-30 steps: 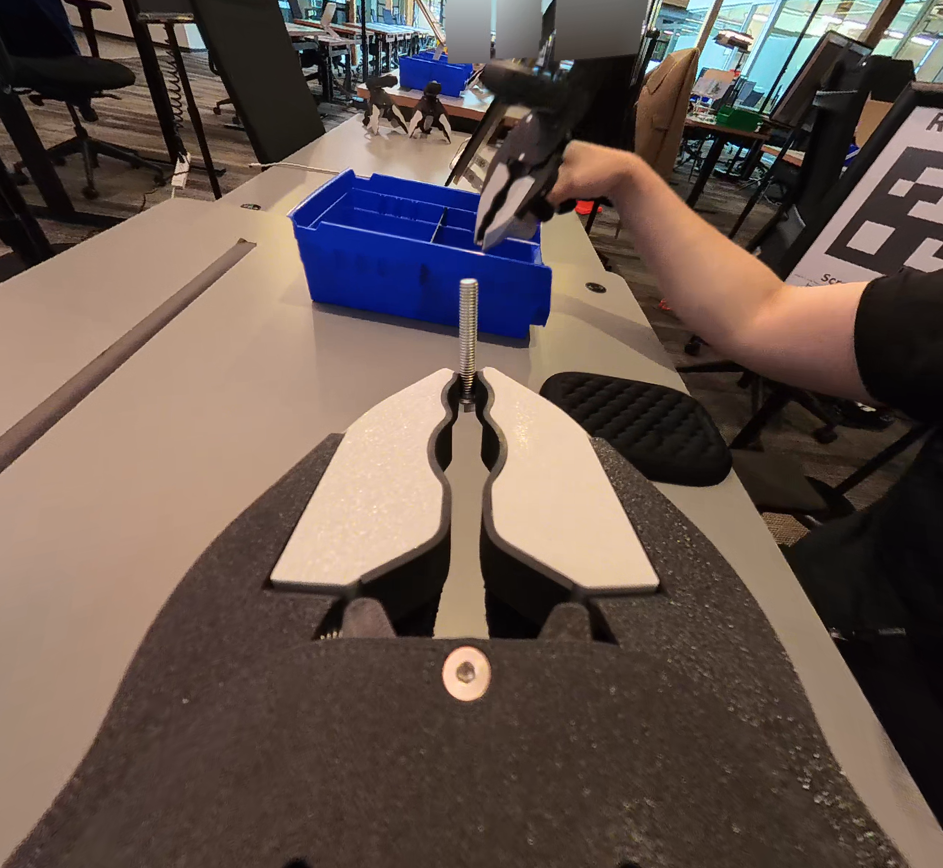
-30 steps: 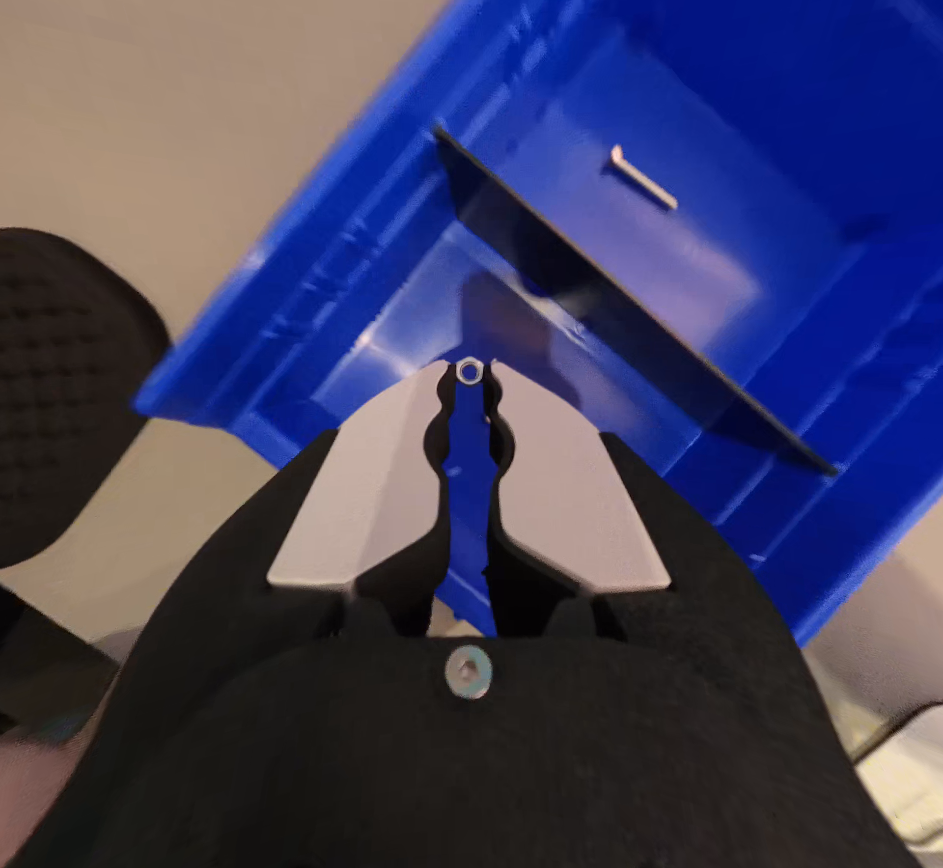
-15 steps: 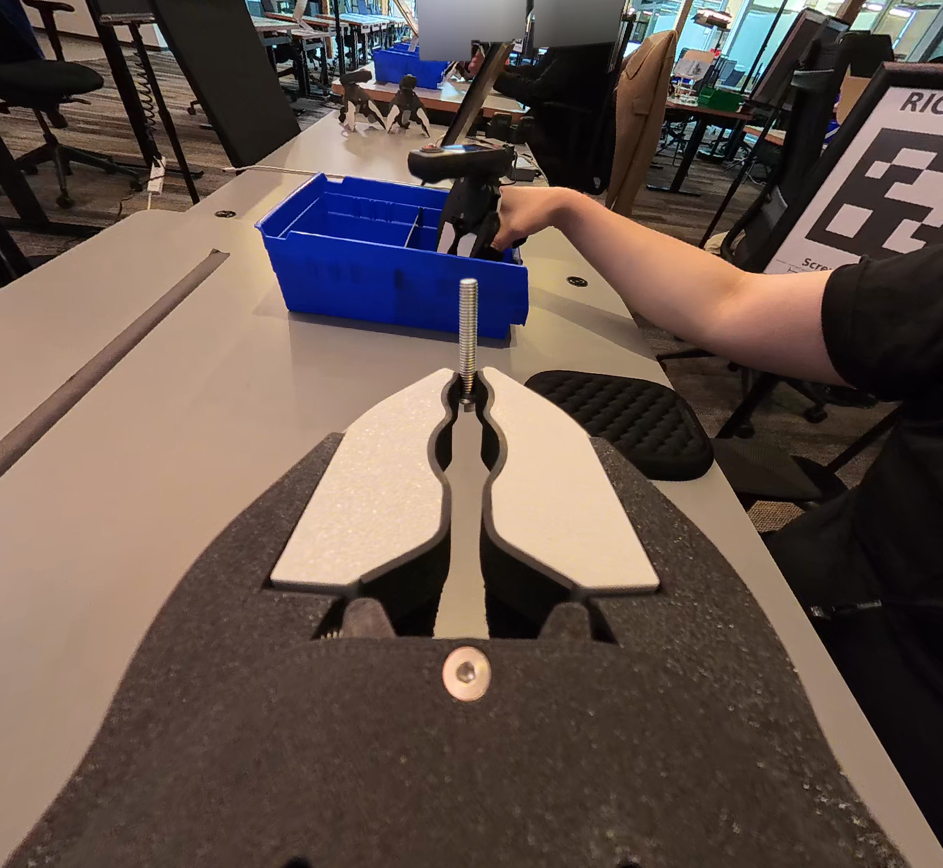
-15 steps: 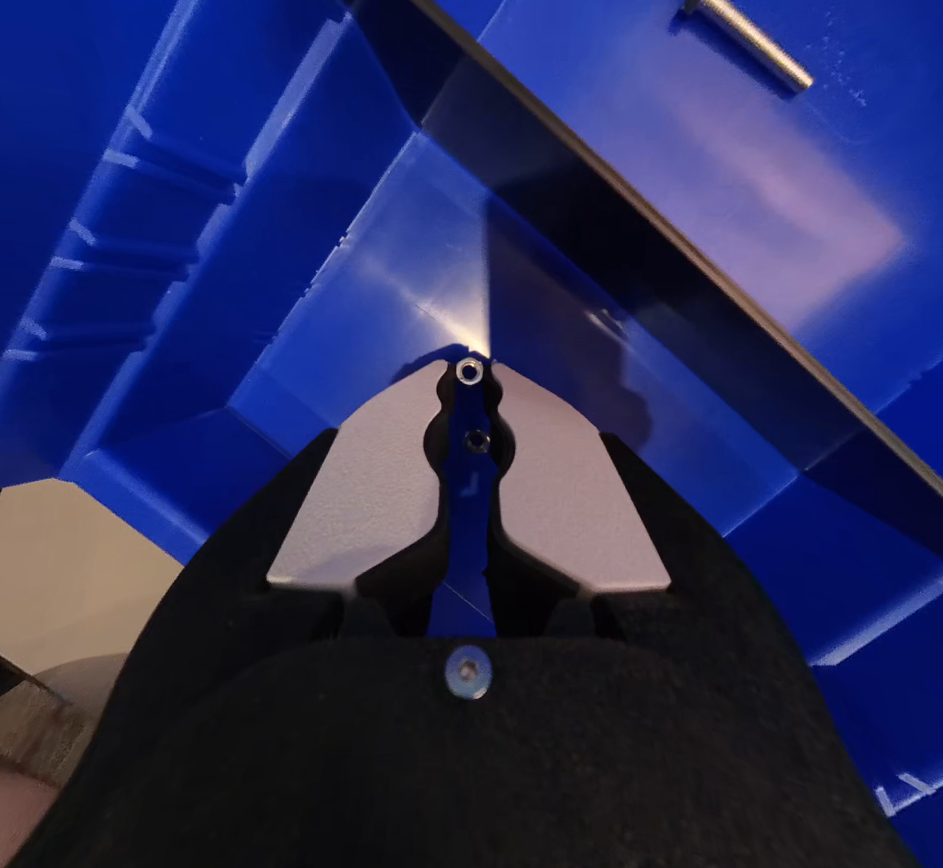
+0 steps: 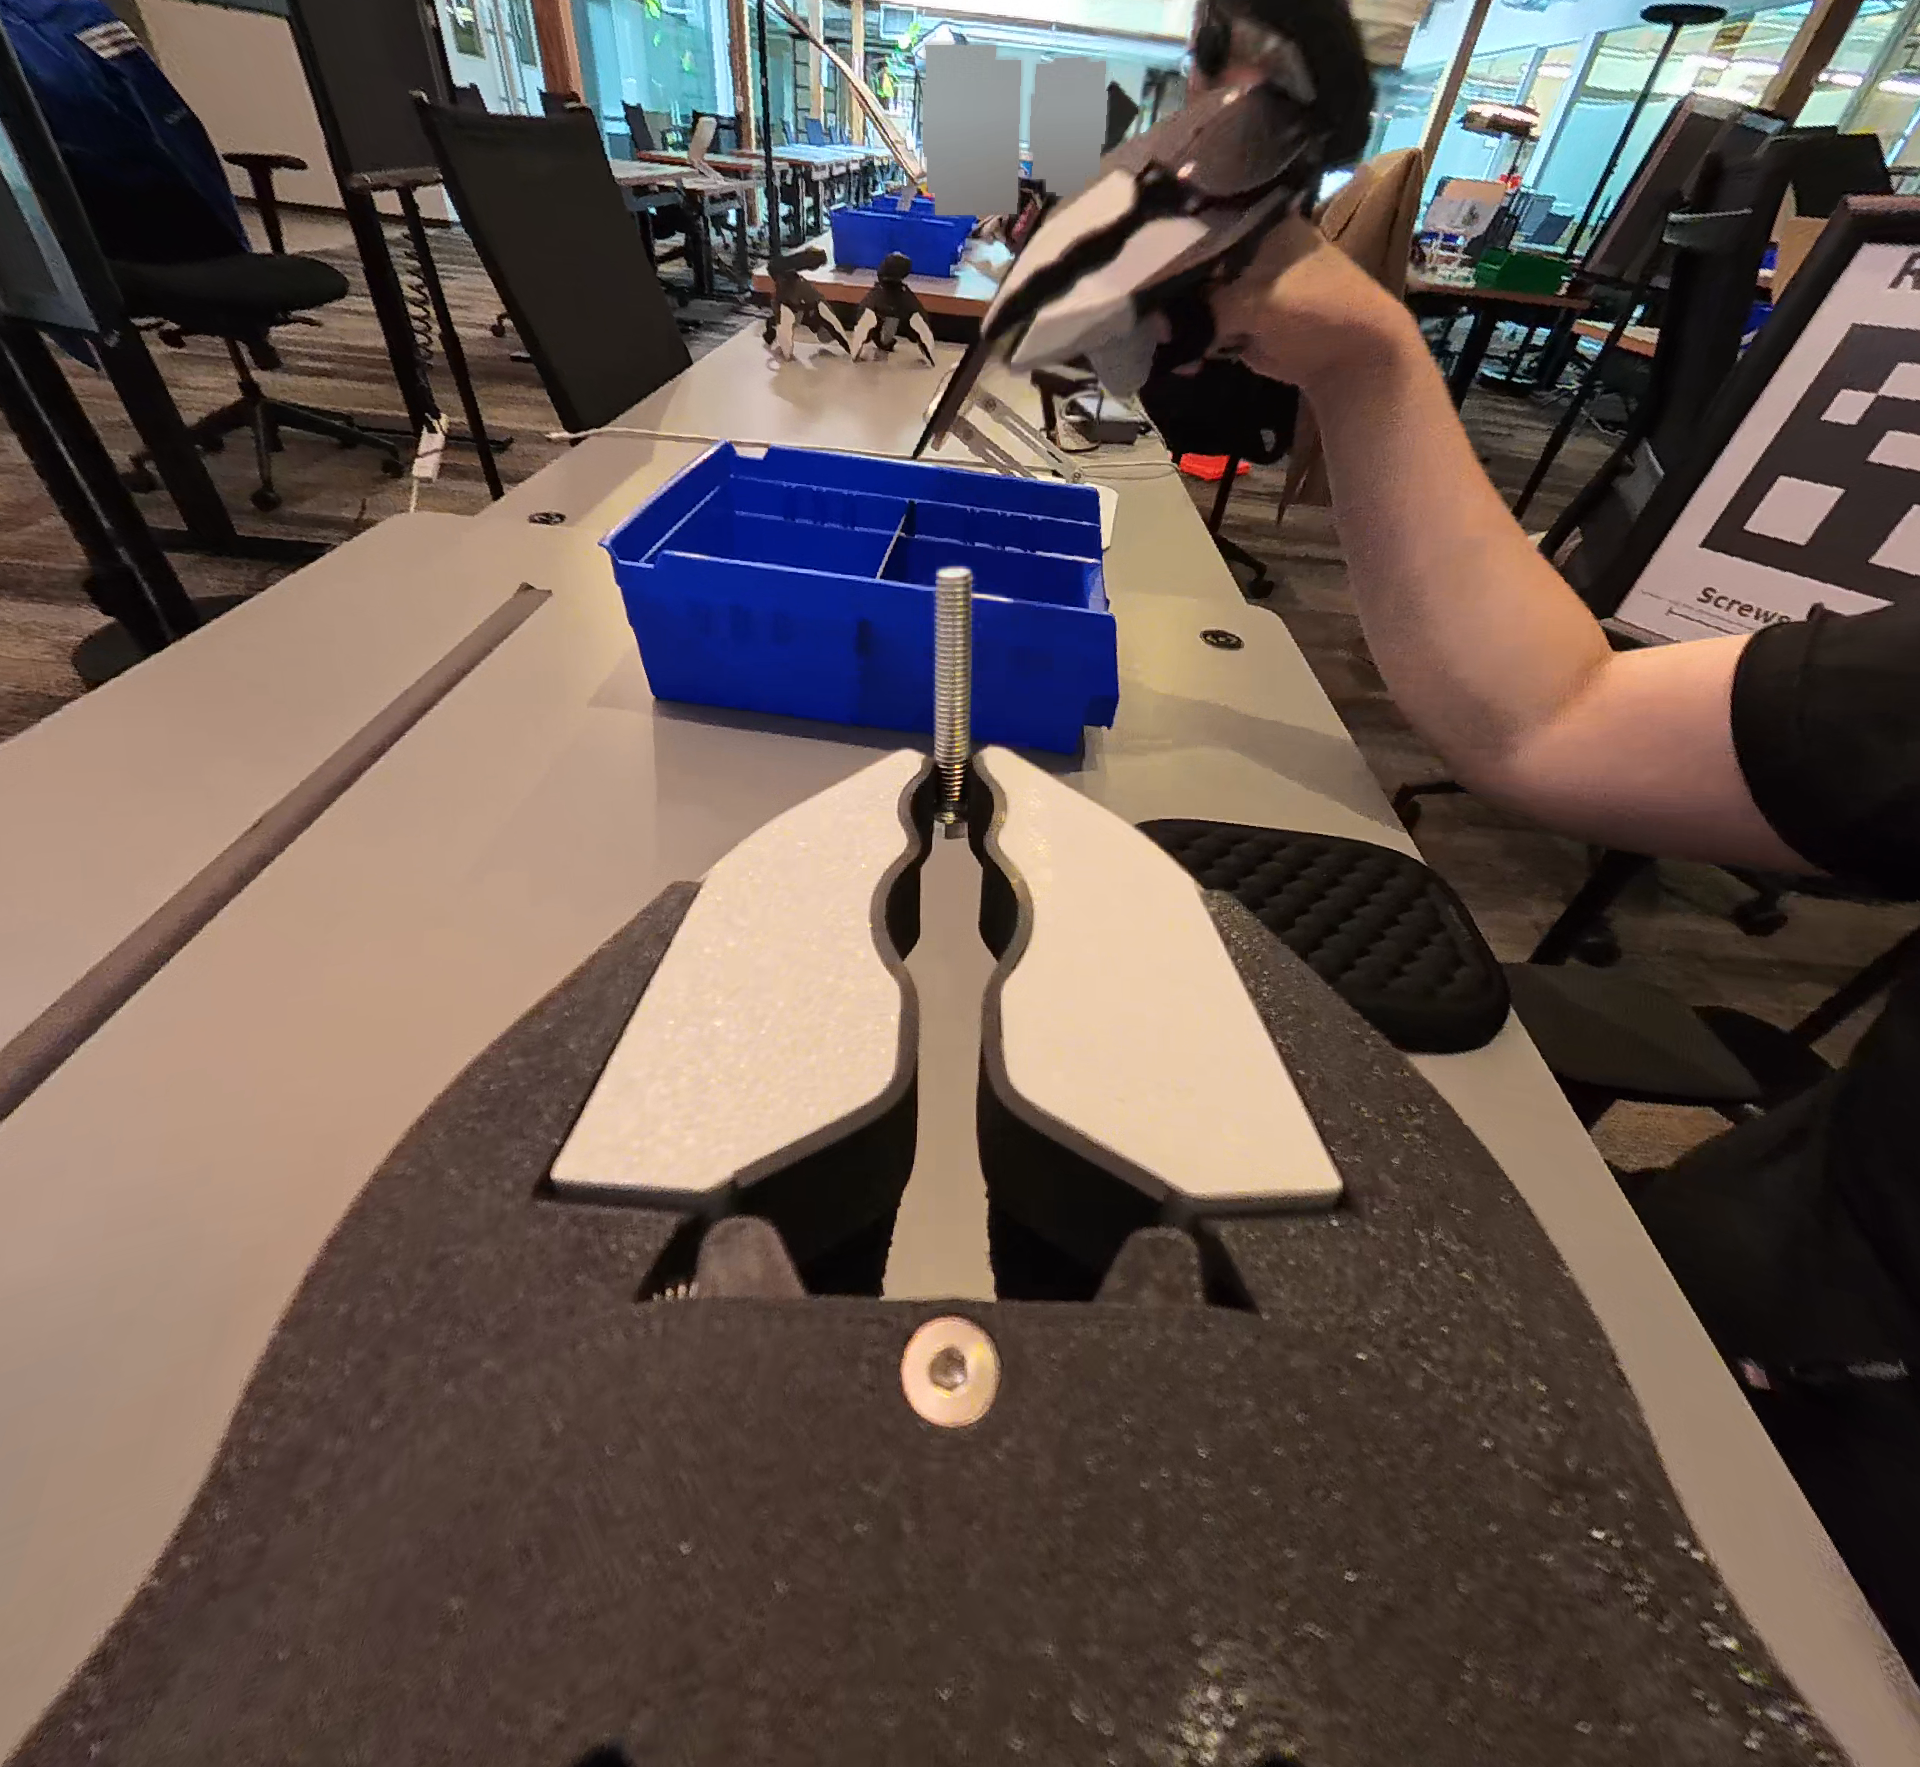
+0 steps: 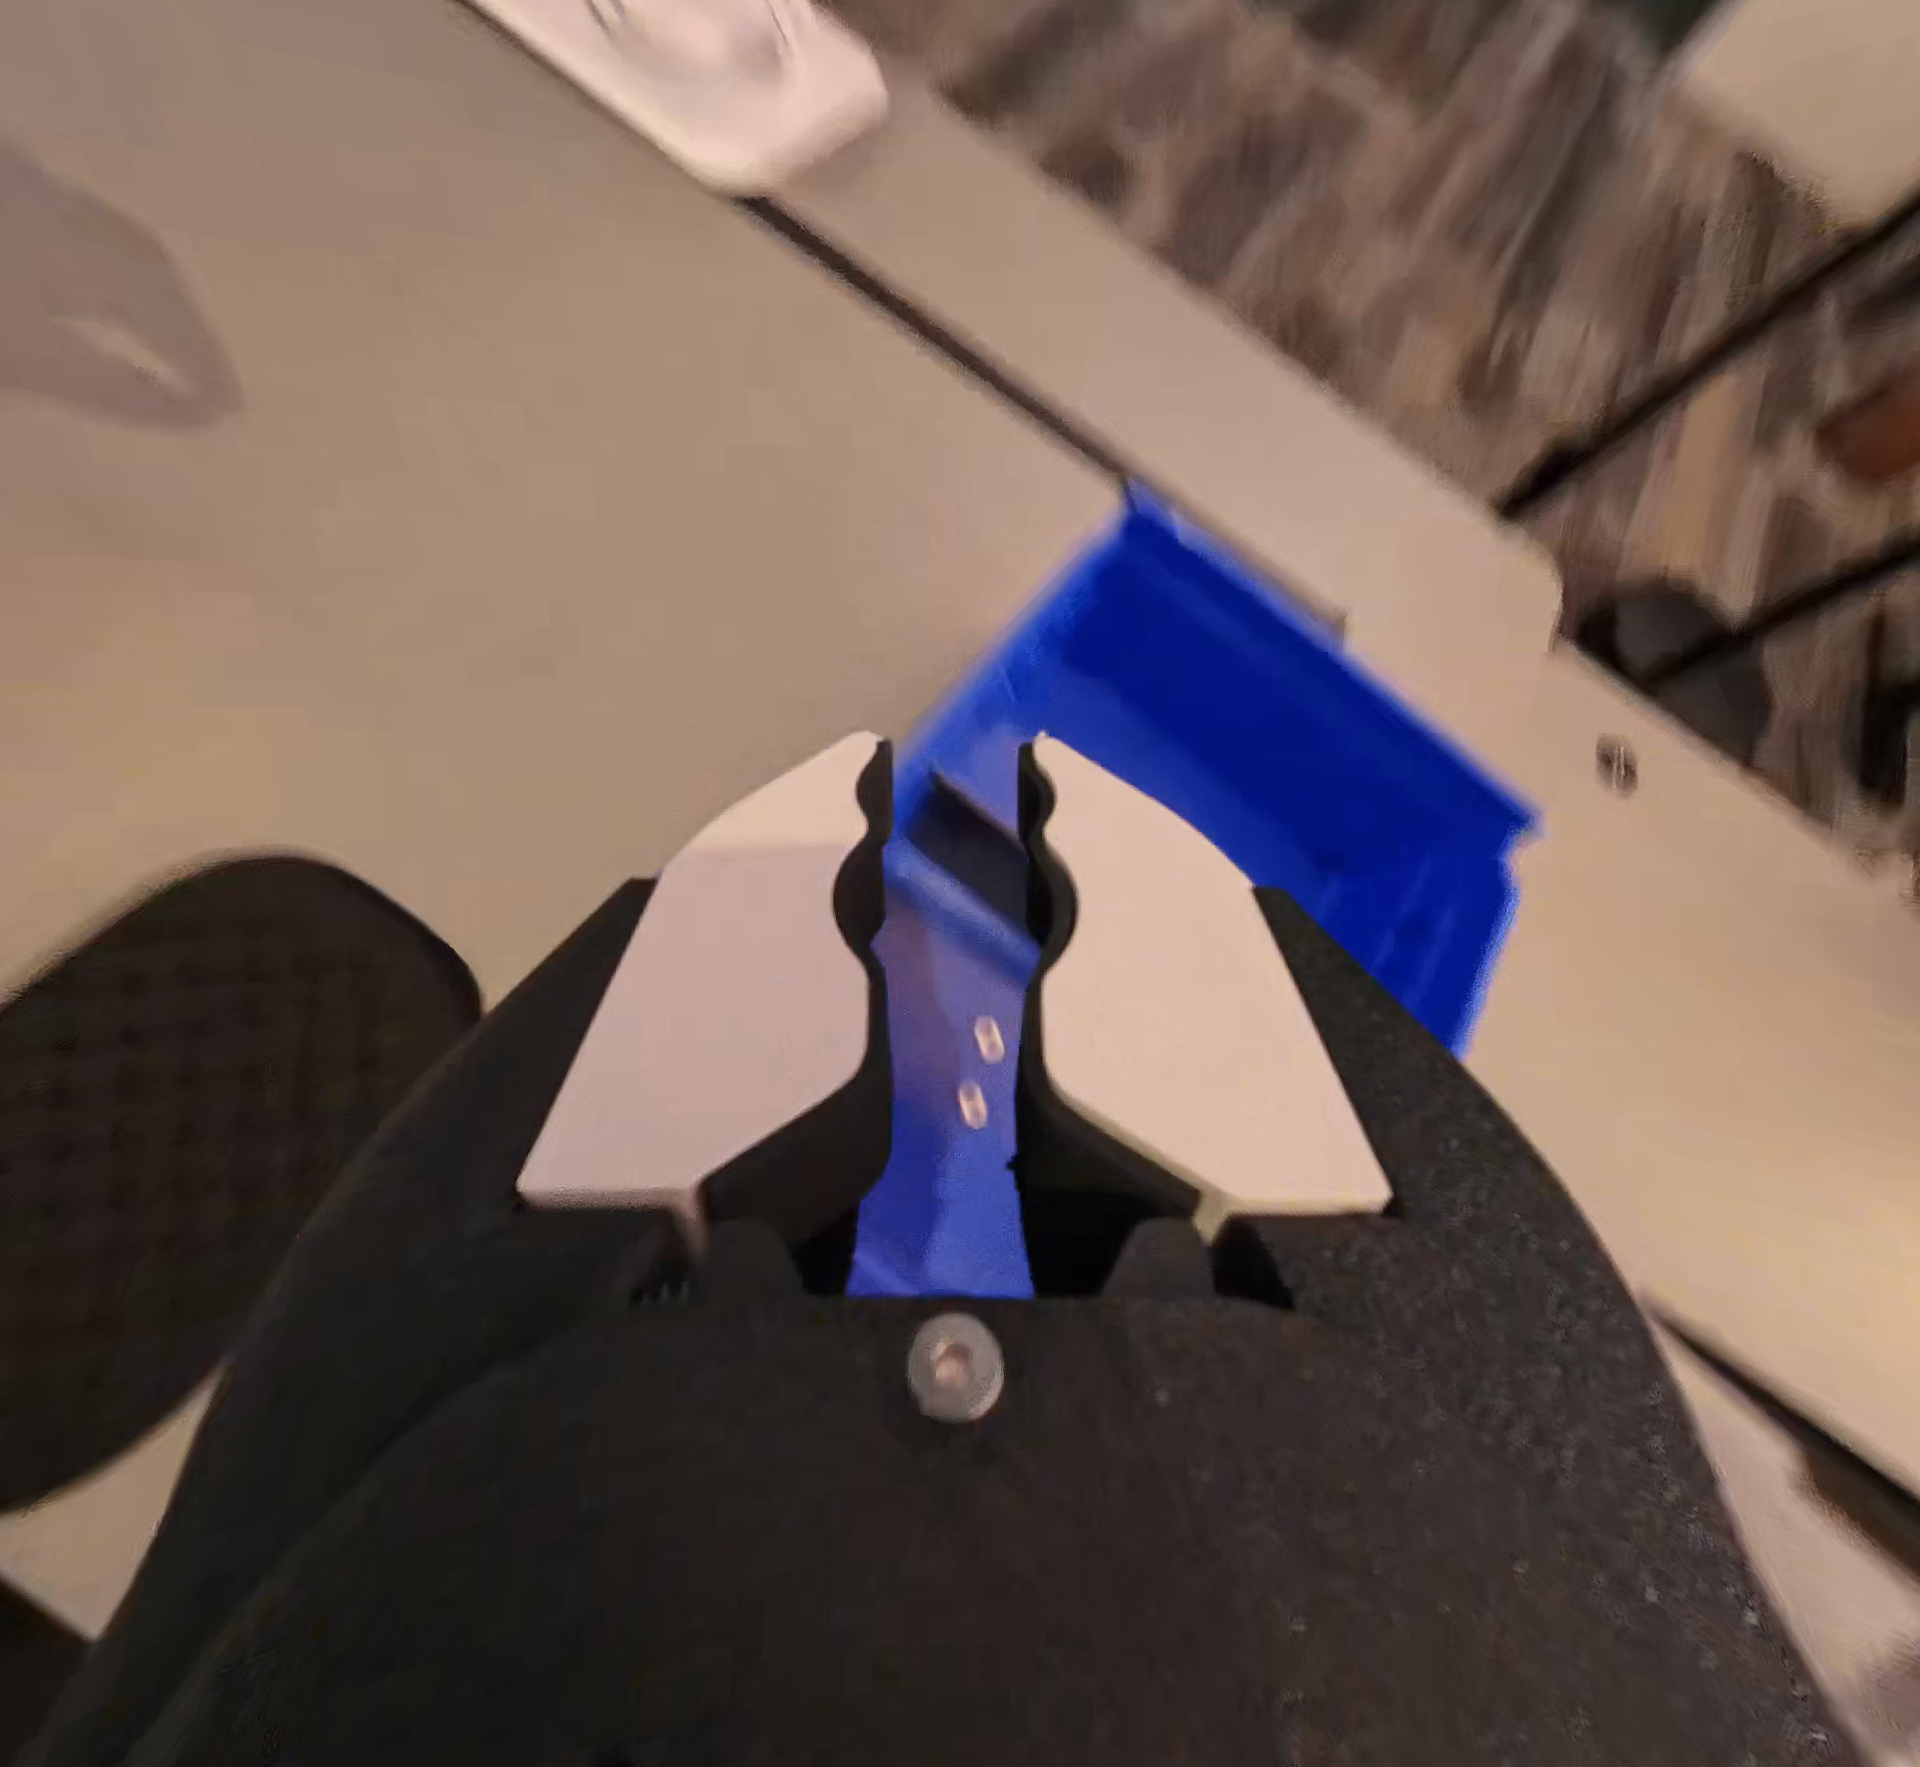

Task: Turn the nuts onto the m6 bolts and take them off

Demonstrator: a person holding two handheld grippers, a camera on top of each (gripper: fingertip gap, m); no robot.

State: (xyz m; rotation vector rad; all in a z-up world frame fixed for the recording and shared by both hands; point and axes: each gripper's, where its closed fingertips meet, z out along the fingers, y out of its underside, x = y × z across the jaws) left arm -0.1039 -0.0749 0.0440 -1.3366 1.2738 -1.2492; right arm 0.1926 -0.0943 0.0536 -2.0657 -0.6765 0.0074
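My left gripper (image 5: 951,767) is shut on the head end of a silver M6 bolt (image 5: 953,668) and holds it upright above the grey table (image 5: 312,782). The blue divided bin (image 5: 862,668) stands just beyond it. My right gripper (image 6: 956,761) is open and empty, its jaws a small gap apart. In the left wrist view it (image 5: 1013,335) is held high above the bin's far right side, pointing down to the left. Two small nuts (image 6: 987,1039) lie on the floor of the bin (image 6: 1299,730), seen between my right fingers. The right wrist view is blurred.
A black textured pad (image 5: 1320,928) hangs at the table's right edge and also shows in the right wrist view (image 6: 156,1094). A board with a black-and-white marker (image 5: 1829,470) stands at the right. Two spare grippers (image 5: 847,320) sit on the far table. The grippers' ends are close to 30 cm from one another.
My right gripper went down into the bin with a nut, let it go, and has risen high above the bin with its jaws open. My left gripper still holds the bolt.
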